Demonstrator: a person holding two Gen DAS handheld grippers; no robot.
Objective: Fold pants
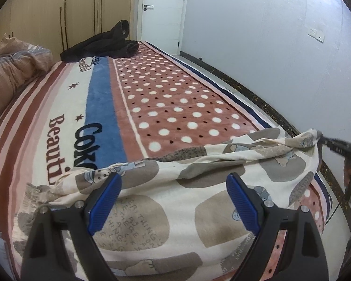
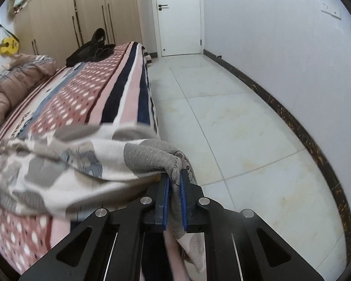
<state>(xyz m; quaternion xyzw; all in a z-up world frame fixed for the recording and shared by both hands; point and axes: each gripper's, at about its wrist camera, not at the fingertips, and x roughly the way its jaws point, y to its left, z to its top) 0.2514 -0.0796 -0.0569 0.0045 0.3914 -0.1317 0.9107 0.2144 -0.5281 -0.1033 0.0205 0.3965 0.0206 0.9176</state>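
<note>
The pants point(image 1: 199, 199) lie across the near end of the bed point(image 1: 166, 98). The right gripper point(image 2: 174, 180) pinches their edge by the bedside; the left gripper point(image 1: 174, 187) hovers wide above them.

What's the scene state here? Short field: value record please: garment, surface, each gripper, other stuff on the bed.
garment: cream pants with grey-brown blotch print, spread rumpled on the near end of the bed
surface: fleece blanket with pink polka-dot and blue stripes
left gripper: open, above the pants, holding nothing
right gripper: shut on a pants edge, by the bed's floor side
other: black clothing pile at far end; pinkish striped quilt
</note>
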